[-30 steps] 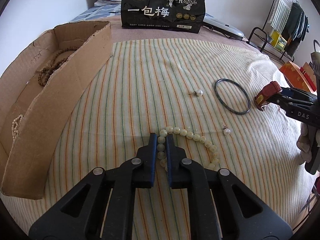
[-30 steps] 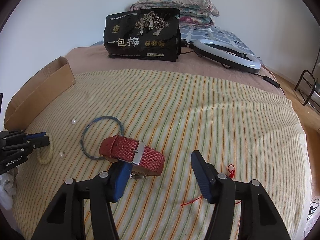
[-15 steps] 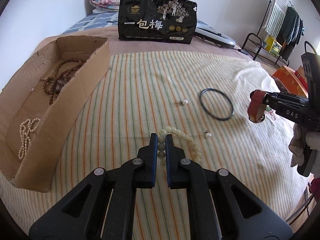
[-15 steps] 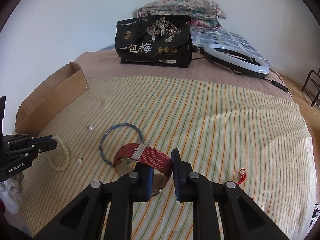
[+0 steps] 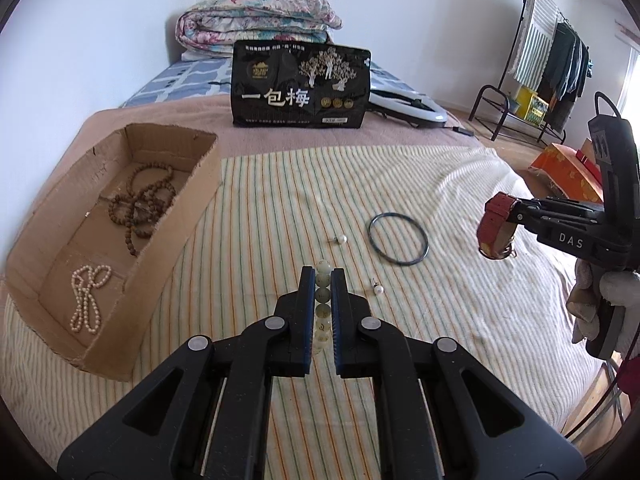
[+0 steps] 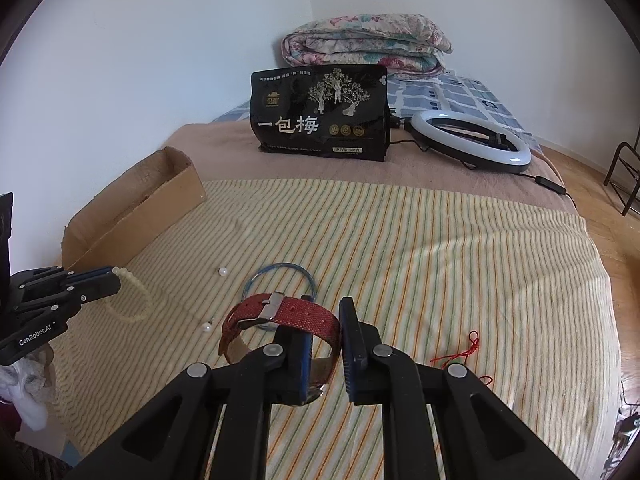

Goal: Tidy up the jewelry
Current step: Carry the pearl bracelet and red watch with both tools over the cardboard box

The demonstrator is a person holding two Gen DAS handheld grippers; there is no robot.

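My left gripper (image 5: 322,280) is shut on a pale green bead bracelet (image 5: 323,307) and holds it above the striped cloth; the bracelet hangs from it in the right wrist view (image 6: 134,298). My right gripper (image 6: 326,322) is shut on a red fabric-strap watch (image 6: 280,314), lifted off the cloth; the watch also shows in the left wrist view (image 5: 494,224). A dark bangle (image 5: 398,240) and two pearl earrings (image 5: 341,239) (image 5: 378,289) lie on the cloth. A cardboard box (image 5: 176,240) at the left holds a brown bead necklace (image 5: 142,204) and a pearl strand (image 5: 86,300).
A black snack bag (image 5: 300,88) stands at the back of the bed, with a ring light (image 6: 472,140) beside it and folded quilts (image 5: 256,28) behind. A red string (image 6: 464,354) lies on the cloth at the right. A clothes rack (image 5: 552,64) stands off the bed.
Both grippers have risen from the cloth with their loads. The right gripper closed on the watch and lifted it; the left lifted the bead bracelet clear of the cloth.
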